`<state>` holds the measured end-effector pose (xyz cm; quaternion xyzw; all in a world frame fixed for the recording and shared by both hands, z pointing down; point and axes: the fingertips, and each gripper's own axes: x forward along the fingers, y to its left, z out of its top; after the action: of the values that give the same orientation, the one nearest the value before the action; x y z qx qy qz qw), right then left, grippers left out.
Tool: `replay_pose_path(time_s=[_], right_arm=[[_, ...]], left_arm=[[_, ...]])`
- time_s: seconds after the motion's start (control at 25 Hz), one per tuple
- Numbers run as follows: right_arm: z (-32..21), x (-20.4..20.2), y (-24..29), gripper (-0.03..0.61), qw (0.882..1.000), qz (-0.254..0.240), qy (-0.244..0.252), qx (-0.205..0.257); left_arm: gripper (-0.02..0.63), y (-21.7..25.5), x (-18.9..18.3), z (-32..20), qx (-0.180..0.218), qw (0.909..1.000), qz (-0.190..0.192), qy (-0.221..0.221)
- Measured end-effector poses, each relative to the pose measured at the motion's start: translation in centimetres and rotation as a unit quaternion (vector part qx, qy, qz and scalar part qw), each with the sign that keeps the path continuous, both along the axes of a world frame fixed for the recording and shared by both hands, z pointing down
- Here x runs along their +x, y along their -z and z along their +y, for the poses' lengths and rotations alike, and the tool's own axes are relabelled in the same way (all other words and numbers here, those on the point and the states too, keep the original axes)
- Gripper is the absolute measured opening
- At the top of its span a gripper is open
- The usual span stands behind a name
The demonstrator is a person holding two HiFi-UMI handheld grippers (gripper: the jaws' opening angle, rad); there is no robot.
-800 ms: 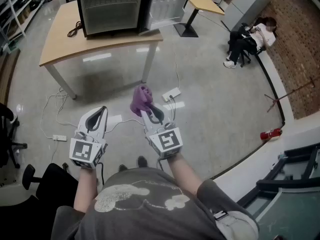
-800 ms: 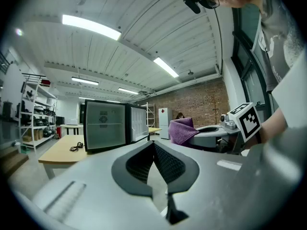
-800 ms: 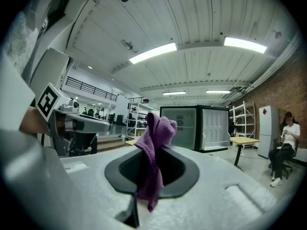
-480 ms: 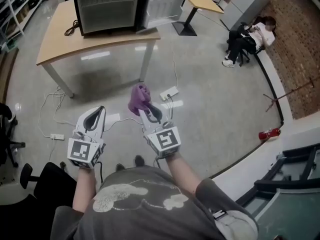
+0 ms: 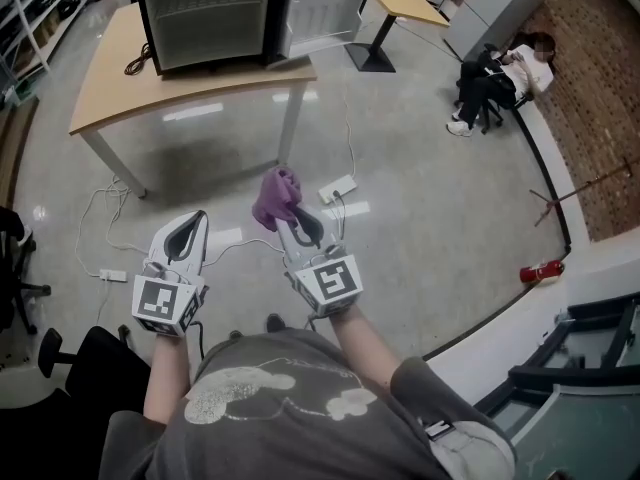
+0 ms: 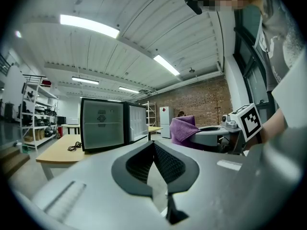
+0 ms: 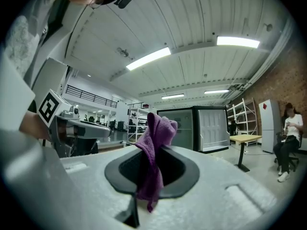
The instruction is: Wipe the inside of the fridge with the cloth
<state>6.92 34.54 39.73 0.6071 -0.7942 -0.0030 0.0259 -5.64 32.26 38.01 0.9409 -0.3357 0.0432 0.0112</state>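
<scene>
A small black fridge (image 5: 205,16) stands on a wooden table (image 5: 180,86) far ahead, and its white door (image 5: 322,6) is swung open to the right. My right gripper (image 5: 291,222) is shut on a purple cloth (image 5: 277,196), which bunches above the jaws and hangs down between them (image 7: 154,153). My left gripper (image 5: 196,218) is beside it at the same height, shut on nothing, with its tips meeting (image 6: 154,144). Both are held over the floor, well short of the fridge (image 7: 188,127). In the left gripper view the fridge (image 6: 102,130) shows behind the jaws, with the cloth (image 6: 184,130) at the right.
White cables and a power strip (image 5: 337,187) lie on the glossy floor between me and the table. A person (image 5: 495,76) sits against the brick wall at the right. A red bottle (image 5: 541,268) lies by the curved kerb. A second table (image 5: 405,4) stands behind the fridge.
The fridge and table have slid a little up and left in the head view. Both grippers keep the same pose, and the cloth stays clamped in the right one.
</scene>
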Motion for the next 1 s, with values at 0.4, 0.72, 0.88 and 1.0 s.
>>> replay_pose_path(time_s=[0.4,0.72,0.88,1.0], right_arm=[[-3.4,2.1,-0.6,0.038,1.0,0.011,0.024,-0.008],[-10.4,1.6,-1.6,0.039,0.999,0.019,0.025,-0.018],[-15.5,0.9,-1.1,0.04,0.999,0.024,0.015,-0.016],[-19.4,0.3,-0.4,0.04,0.999,0.029,0.006,-0.019]], left_arm=[[0.017,-0.1,2.3,-2.9,0.003,0.9998,0.006,0.02],[0.017,-1.3,2.0,-9.9,-0.009,0.9998,0.01,0.012],[0.017,-0.9,1.7,-15.0,-0.011,0.9998,0.015,-0.004],[0.017,-0.4,1.1,-19.1,-0.012,0.9996,0.019,-0.014]])
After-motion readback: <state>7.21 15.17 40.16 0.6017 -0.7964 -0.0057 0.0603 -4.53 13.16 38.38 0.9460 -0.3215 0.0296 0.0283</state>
